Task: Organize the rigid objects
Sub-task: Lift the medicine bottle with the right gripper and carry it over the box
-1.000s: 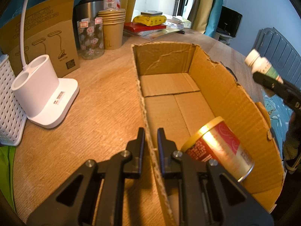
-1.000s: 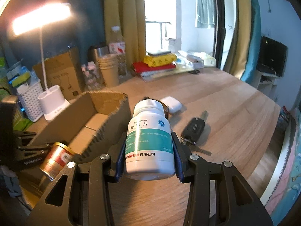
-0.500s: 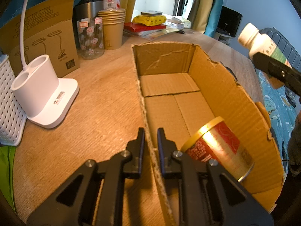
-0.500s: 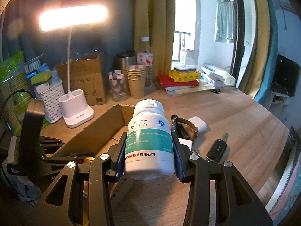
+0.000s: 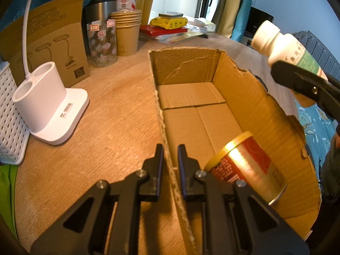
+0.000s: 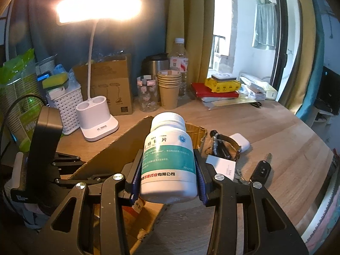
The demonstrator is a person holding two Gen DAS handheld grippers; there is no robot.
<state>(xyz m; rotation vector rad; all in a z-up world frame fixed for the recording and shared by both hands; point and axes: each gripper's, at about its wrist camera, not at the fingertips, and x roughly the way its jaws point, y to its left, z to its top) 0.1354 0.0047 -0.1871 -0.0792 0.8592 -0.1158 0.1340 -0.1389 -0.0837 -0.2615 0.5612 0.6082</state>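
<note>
My left gripper [image 5: 170, 152] is shut on the near left wall of an open cardboard box [image 5: 244, 89] on the wooden table. A red and gold can [image 5: 248, 165] lies on its side in the box's near right corner. My right gripper [image 6: 167, 163] is shut on a white pill bottle [image 6: 167, 157] with a teal label, held by its lower body with the cap pointing away. In the left wrist view that pill bottle [image 5: 284, 48] hangs tilted above the box's right wall, and one black finger [image 5: 297, 78] crosses it. The far half of the box floor is bare.
Left of the box stand a white lamp base [image 5: 48, 106], a white basket [image 5: 8, 114], a glass jar [image 5: 102, 42] and stacked paper cups [image 5: 127, 34]. Right of the box lie a watch [image 6: 223, 146], a white case [image 6: 240, 140], a white card [image 6: 223, 166] and a car key [image 6: 263, 170].
My right gripper has carried the pill bottle up and leftwards in the left wrist view, to above the box's right wall. The left gripper, the box and the can have not moved.
</note>
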